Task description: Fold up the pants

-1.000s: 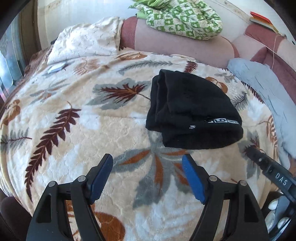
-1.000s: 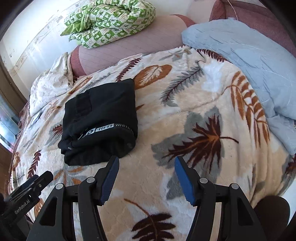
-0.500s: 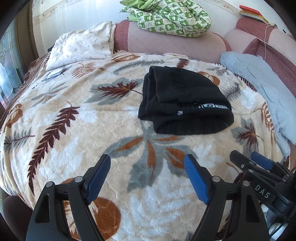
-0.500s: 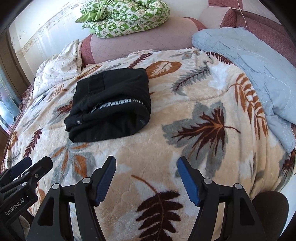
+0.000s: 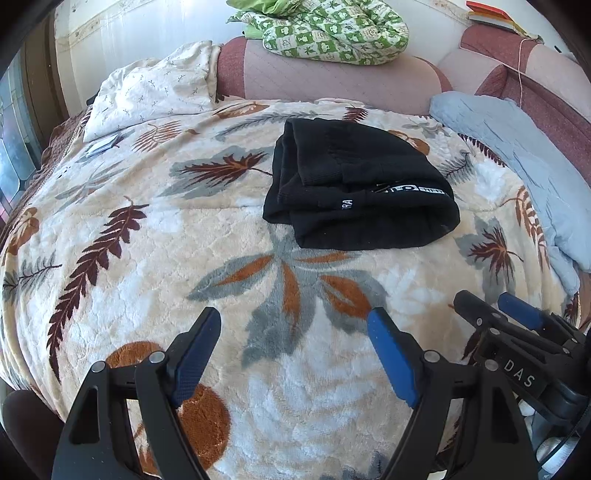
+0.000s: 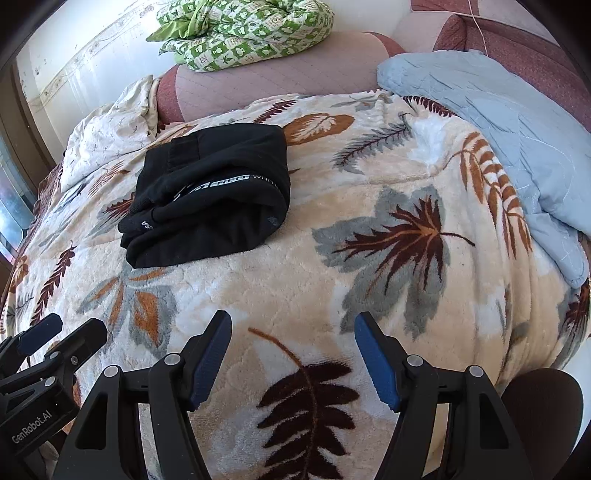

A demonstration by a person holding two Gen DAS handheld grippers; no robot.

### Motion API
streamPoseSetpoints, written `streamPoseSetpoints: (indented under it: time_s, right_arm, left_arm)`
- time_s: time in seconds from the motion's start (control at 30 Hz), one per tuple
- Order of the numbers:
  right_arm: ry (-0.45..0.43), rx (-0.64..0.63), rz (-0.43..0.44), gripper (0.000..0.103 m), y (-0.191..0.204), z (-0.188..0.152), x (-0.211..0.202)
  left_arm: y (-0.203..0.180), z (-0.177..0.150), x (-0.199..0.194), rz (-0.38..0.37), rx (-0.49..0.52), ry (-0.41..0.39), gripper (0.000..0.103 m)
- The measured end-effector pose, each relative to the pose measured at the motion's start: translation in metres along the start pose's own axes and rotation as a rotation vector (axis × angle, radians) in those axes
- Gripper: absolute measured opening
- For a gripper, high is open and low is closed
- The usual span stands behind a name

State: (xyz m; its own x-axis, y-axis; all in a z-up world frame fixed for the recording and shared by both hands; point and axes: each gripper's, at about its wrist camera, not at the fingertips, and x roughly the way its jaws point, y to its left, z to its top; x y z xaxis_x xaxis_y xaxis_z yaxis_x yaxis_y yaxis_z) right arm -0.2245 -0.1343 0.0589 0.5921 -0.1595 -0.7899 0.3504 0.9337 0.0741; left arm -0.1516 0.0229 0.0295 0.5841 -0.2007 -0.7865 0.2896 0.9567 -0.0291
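Observation:
The black pants (image 5: 354,184) lie folded into a compact bundle on the leaf-patterned blanket (image 5: 147,258), white lettering showing on the waistband. They also show in the right wrist view (image 6: 210,195), at upper left. My left gripper (image 5: 295,325) is open and empty, hovering above the blanket well short of the pants. My right gripper (image 6: 291,328) is open and empty, near the blanket's front edge and to the right of the pants. Each gripper shows at the edge of the other's view, the right one (image 5: 513,314) and the left one (image 6: 62,332).
A light blue quilt (image 6: 498,129) lies along the right side of the bed. A green checked blanket (image 5: 332,33) sits on the pink padded headboard (image 5: 332,77). A cream pillow (image 5: 155,92) lies at the far left corner. A small card (image 5: 103,146) rests near it.
Both grippers have drawn back from the folded pants toward the near edge of the bed. The pants lie still. Both stay open.

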Motion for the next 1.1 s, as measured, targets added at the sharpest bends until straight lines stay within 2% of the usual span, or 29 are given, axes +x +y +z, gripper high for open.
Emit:
streamPoseSetpoints:
  time_s: [0.6,0.8,0.97,1.1]
  right_arm:
    - [-0.006,-0.013,-0.005,0.074,-0.001,-0.009,0.007]
    - [-0.068,-0.021,-0.006,0.074,0.001,-0.004,-0.004]
    - [-0.073,-0.029,0.005,0.074,0.002,-0.007,-0.001]
    - [-0.063,-0.035,0.014,0.074,0.003,-0.011,0.004]
  left_arm:
    - [0.006,-0.012,0.019,-0.030,-0.021,0.059,0.081]
    - [0.023,-0.004,0.015,-0.088,-0.054,0.046,0.081]
    - [0.048,0.038,0.008,-0.154,-0.093,-0.002,0.081]
    - [0.058,0.102,0.005,-0.251,-0.139,-0.051,0.081]
